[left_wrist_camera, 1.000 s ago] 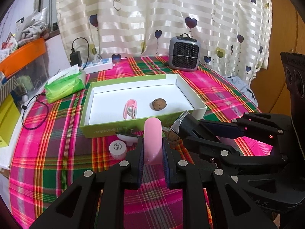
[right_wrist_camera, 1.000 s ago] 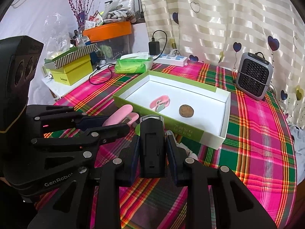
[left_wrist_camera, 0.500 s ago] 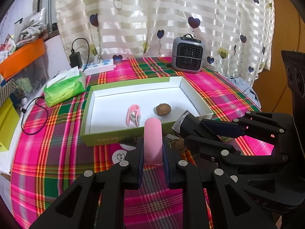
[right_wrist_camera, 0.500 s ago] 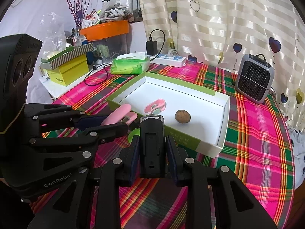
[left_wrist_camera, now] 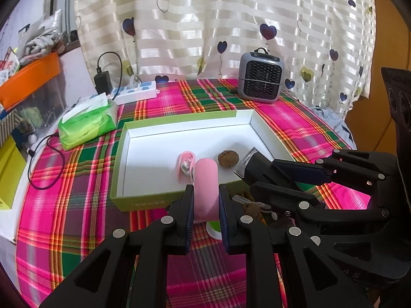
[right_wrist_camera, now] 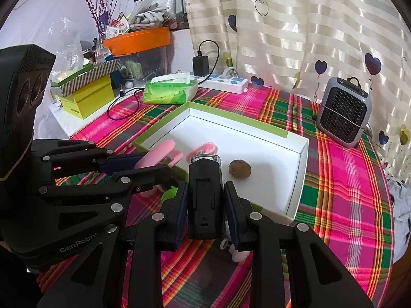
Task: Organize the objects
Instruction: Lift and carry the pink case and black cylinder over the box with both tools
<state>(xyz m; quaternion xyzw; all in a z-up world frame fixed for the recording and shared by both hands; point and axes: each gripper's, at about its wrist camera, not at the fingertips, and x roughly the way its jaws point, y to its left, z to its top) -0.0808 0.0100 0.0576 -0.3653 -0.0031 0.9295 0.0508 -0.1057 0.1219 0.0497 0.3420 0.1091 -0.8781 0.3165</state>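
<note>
My left gripper (left_wrist_camera: 205,202) is shut on a pink rounded case (left_wrist_camera: 205,184), held just before the near wall of the green-edged white box (left_wrist_camera: 143,200). My right gripper (right_wrist_camera: 205,202) is shut on a black rectangular device (right_wrist_camera: 204,192) with a clear tip, also near the box's front edge (right_wrist_camera: 290,215). Inside the box lie a pink clip-like item (left_wrist_camera: 185,164) and a brown walnut (left_wrist_camera: 228,158); both also show in the right wrist view, the clip (right_wrist_camera: 204,148) and the walnut (right_wrist_camera: 239,169). Small items under the grippers are mostly hidden.
A grey mini heater (left_wrist_camera: 260,80) stands at the back. A green tissue pack (left_wrist_camera: 87,123), a white power strip (left_wrist_camera: 136,91) with a black charger, cables and yellow boxes (right_wrist_camera: 86,100) sit at the left. The plaid cloth covers the table (left_wrist_camera: 295,123).
Both grippers have moved forward toward the box with their objects still held; the box now looks closer and the small round item on the cloth has slid under the left fingers.
</note>
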